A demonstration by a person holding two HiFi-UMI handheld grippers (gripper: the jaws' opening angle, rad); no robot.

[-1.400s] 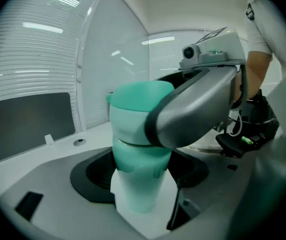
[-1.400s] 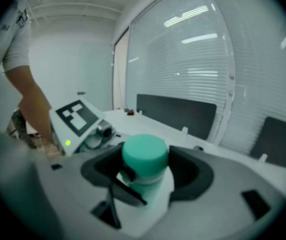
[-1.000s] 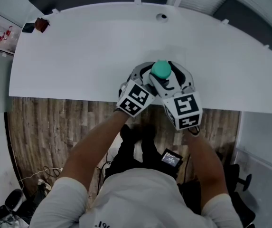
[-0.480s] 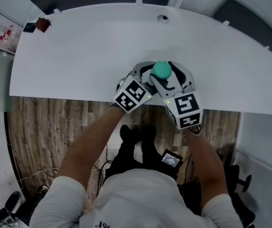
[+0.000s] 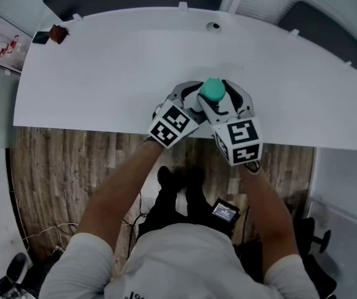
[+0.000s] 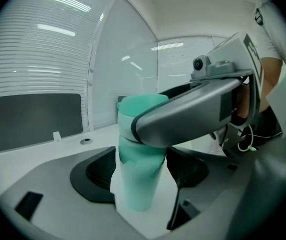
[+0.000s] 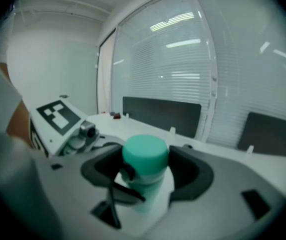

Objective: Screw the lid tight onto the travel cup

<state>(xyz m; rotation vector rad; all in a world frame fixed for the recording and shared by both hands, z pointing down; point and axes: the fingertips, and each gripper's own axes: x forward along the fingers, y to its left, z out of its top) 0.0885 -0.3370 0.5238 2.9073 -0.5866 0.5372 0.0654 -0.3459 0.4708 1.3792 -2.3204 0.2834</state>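
While fingers of the left gripper (image 6: 140, 173) clamp the body of the green travel cup (image 6: 135, 196) near the front edge of the table (image 5: 103, 73), those of the right gripper (image 7: 146, 170) close round its lid (image 7: 144, 153). Tightening seems in hand, and the next move calls for twisting the lid against a steadied cup.

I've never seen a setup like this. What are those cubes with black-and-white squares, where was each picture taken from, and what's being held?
A person at a white table works a pair of handheld two-jaw grippers; the patterned cubes are part of those tools. The overhead picture comes from a camera on the person's head; the other two come from cameras on the grippers. A teal travel cup stands on the table. The left gripper clamps its body, and the right gripper clamps its rounded teal lid. At the table's far corner lie small dark items.
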